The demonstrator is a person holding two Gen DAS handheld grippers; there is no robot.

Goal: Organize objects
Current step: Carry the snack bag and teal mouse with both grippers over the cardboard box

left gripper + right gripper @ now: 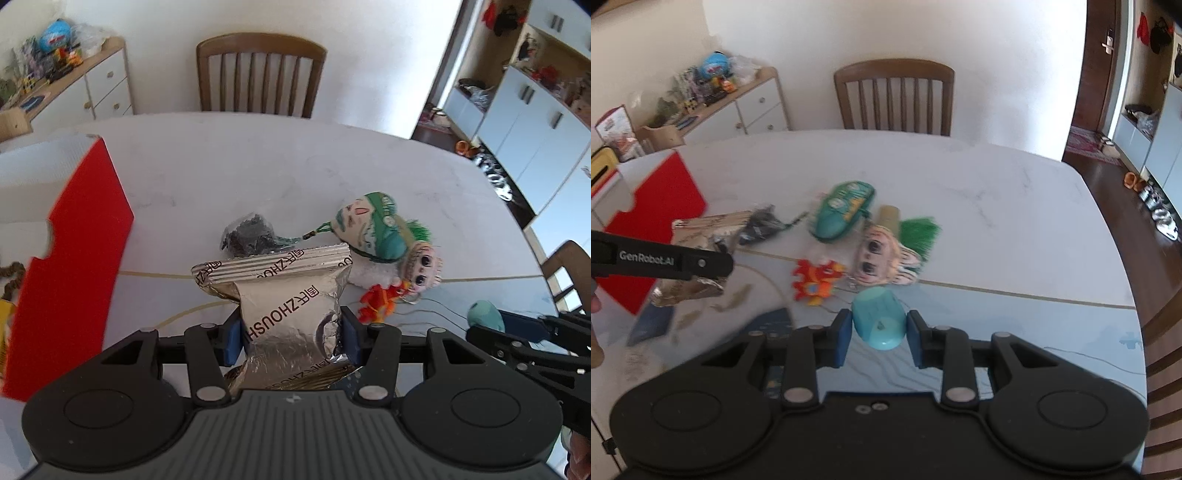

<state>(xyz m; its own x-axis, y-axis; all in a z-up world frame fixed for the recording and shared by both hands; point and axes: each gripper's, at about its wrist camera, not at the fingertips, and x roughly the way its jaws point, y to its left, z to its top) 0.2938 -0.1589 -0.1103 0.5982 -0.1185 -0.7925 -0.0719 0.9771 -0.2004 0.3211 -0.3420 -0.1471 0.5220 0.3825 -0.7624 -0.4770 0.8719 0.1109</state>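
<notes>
My left gripper point(291, 336) is shut on a silver foil snack packet point(288, 302) and holds it above the white table point(240, 162); the packet also shows in the right wrist view point(698, 236). My right gripper point(877, 332) is shut on a teal egg-shaped toy point(879, 321), which also shows at the right of the left wrist view point(485, 314). On the table lie a dark bag point(247, 236), a green plush pouch point(844, 210), a doll-face plush point(882, 254) and a red-orange toy point(816, 280).
A red and white box point(70, 251) stands at the table's left. A wooden chair point(895, 98) is at the far side, another chair point(569, 273) at the right. A cluttered sideboard point(74, 77) is along the left wall.
</notes>
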